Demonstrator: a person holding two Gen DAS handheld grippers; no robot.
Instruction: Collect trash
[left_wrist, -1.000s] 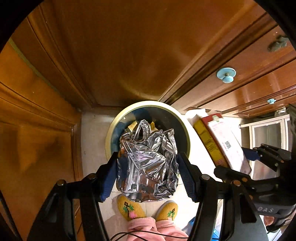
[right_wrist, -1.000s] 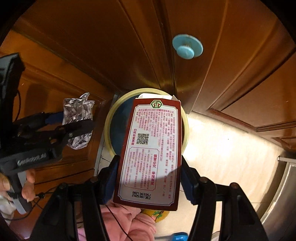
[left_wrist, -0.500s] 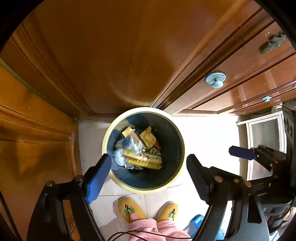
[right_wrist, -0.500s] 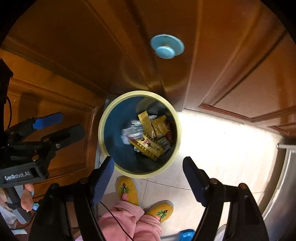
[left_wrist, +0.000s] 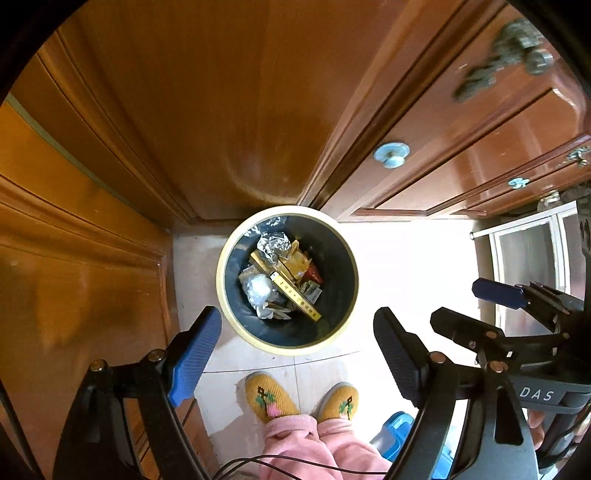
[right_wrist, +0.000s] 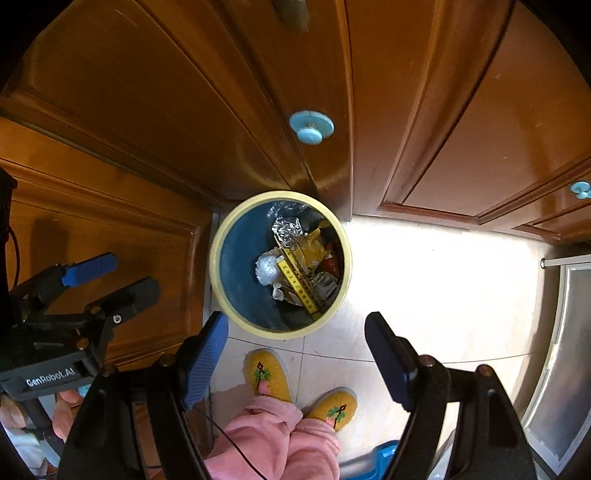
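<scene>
A round bin with a cream rim (left_wrist: 221, 266) (right_wrist: 216, 258) stands on the tiled floor against wooden cabinets. Inside lie crumpled silver foil (left_wrist: 274, 244) (right_wrist: 287, 229), a long box with a yellow edge (left_wrist: 295, 293) (right_wrist: 297, 282), a clear wad and wrappers. My left gripper (left_wrist: 295, 354) is open and empty, high above the bin's near rim. My right gripper (right_wrist: 295, 354) is open and empty too, also above the near rim. Each gripper shows in the other's view, the right one (left_wrist: 476, 306) and the left one (right_wrist: 110, 280).
Wooden cabinet doors with pale blue knobs (left_wrist: 391, 155) (right_wrist: 311, 127) rise behind the bin. The person's yellow slippers (left_wrist: 271, 400) (right_wrist: 267, 374) and pink trousers stand just in front of it. A blue item (left_wrist: 395, 432) lies on the floor by the feet.
Both grippers opened: the foil dropped from the left, the red box from the right, and both now lie in the bin. Both grippers have risen higher above it.
</scene>
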